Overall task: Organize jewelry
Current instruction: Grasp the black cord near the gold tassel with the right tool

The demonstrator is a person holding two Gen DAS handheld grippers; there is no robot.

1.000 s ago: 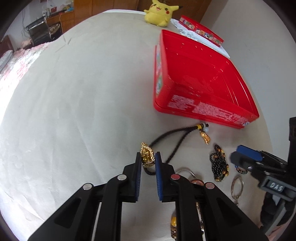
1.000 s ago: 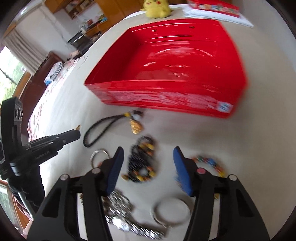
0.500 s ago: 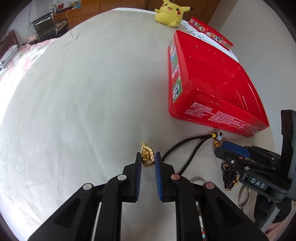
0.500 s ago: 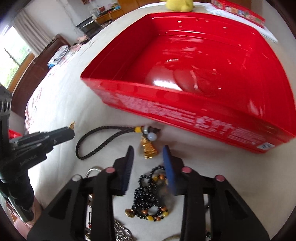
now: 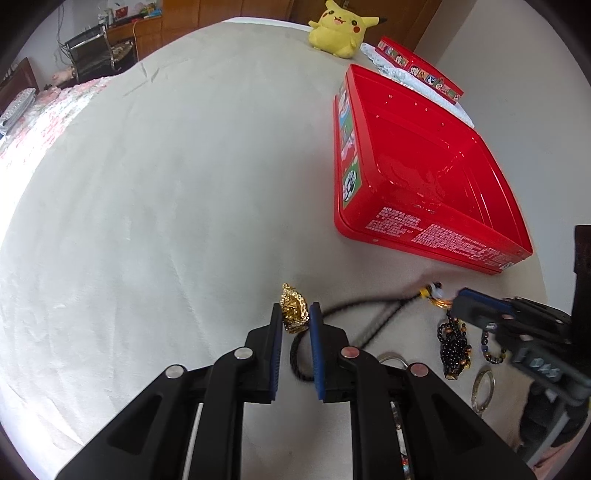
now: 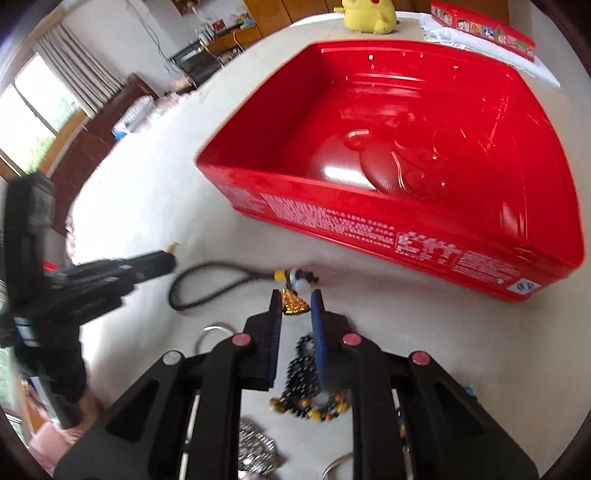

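Note:
My left gripper (image 5: 294,314) is shut on a gold pendant (image 5: 293,308) and holds it above the cloth; it also shows in the right wrist view (image 6: 162,260). My right gripper (image 6: 295,302) is shut on the gold charm (image 6: 293,306) at the end of a black cord (image 6: 207,284), just in front of the open red tin (image 6: 406,166). The tin also shows in the left wrist view (image 5: 424,166), with the cord (image 5: 369,314) and the right gripper (image 5: 476,306). A black bead bracelet (image 6: 306,376) lies under my right gripper.
A yellow plush toy (image 5: 338,29) and the tin's red lid (image 5: 421,70) lie at the far edge. Metal rings (image 5: 482,391), a silver watch (image 6: 255,450) and more beads (image 5: 493,354) lie on the cream cloth near both grippers.
My right gripper moved forward past the bead bracelet and closed on the gold charm of the cord. My left gripper kept the gold pendant and rose slightly.

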